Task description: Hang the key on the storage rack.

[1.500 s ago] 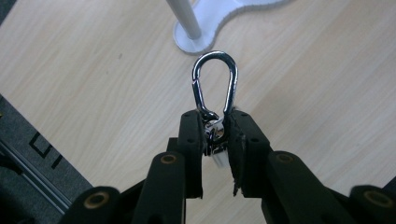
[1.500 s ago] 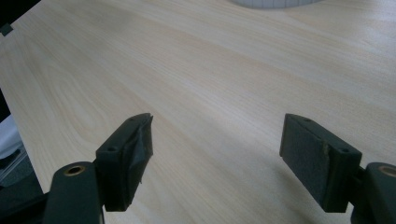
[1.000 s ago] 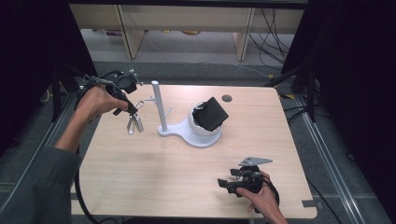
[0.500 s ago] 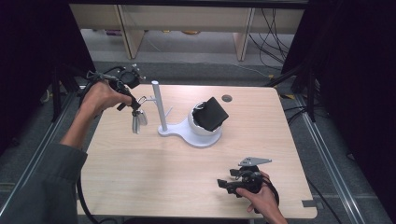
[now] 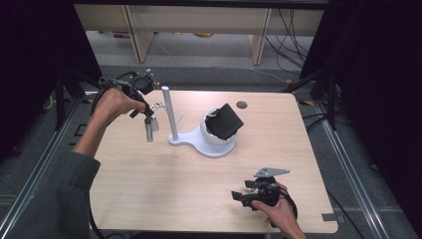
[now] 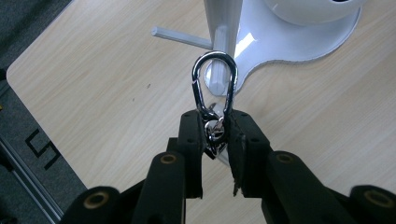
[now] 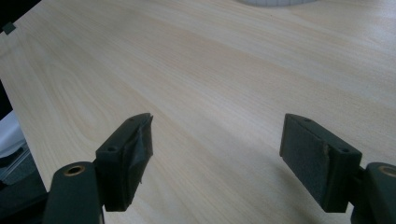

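My left gripper is held above the table's left part, just left of the white stand's upright post. Its jaws are shut on the swivel end of a silver carabiner clip, whose loop sticks out past the fingertips toward the post and its thin side peg. A small silver piece dangles under the gripper. My left gripper shows no gap around the swivel. My right gripper rests near the front edge, and it stands open with bare wood between its pads.
The stand's white base carries a white dome with a tilted black block on it. A round cable hole sits near the table's far edge. Dark frames and rails flank both sides of the table.
My left hand has shifted slightly right, toward the post, with the clip and its dangling piece. The right hand has not moved.
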Available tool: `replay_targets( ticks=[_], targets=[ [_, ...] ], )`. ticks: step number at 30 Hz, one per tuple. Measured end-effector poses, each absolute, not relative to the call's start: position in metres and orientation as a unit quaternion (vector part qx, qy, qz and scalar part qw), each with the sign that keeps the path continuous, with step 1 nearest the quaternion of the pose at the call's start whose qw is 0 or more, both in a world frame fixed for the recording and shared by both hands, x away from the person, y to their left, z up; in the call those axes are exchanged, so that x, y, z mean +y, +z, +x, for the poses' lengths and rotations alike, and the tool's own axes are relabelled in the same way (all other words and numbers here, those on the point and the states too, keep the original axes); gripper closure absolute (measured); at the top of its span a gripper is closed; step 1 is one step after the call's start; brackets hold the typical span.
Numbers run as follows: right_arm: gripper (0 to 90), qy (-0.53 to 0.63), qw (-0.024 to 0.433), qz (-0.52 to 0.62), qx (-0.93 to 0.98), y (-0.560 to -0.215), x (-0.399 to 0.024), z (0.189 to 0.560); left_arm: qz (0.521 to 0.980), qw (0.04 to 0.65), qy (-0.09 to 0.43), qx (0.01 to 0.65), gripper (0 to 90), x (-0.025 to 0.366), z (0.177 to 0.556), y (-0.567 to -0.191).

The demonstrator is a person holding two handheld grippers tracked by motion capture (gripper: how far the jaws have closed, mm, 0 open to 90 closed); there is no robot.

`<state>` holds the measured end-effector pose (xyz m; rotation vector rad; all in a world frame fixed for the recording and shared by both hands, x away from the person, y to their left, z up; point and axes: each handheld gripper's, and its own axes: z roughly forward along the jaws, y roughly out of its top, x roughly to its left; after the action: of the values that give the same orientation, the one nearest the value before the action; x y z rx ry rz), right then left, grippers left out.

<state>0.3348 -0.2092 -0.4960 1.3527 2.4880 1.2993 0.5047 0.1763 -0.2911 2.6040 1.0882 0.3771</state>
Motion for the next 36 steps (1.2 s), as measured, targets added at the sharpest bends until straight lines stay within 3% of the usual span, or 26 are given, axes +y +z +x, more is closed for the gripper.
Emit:
replay_targets(
  ticks=[23, 25, 36],
  targets=[
    [26.2, 0.414, 0.021, 0.433, 0.801, -0.494, -0.210, 0.334, 0.904, 0.152, 0.131, 0.378, 74.4, 0.167, 0.516, -0.311],
    [26.2, 0.415, 0.006, 0.441, 0.796, -0.493, -0.209, 0.332, 0.902, 0.160, 0.127, 0.381, 75.4, 0.166, 0.516, -0.313],
    [26.2, 0.415, 0.011, 0.437, 0.798, -0.494, -0.210, 0.334, 0.900, 0.164, 0.122, 0.384, 64.4, 0.172, 0.509, -0.309]
  ],
)
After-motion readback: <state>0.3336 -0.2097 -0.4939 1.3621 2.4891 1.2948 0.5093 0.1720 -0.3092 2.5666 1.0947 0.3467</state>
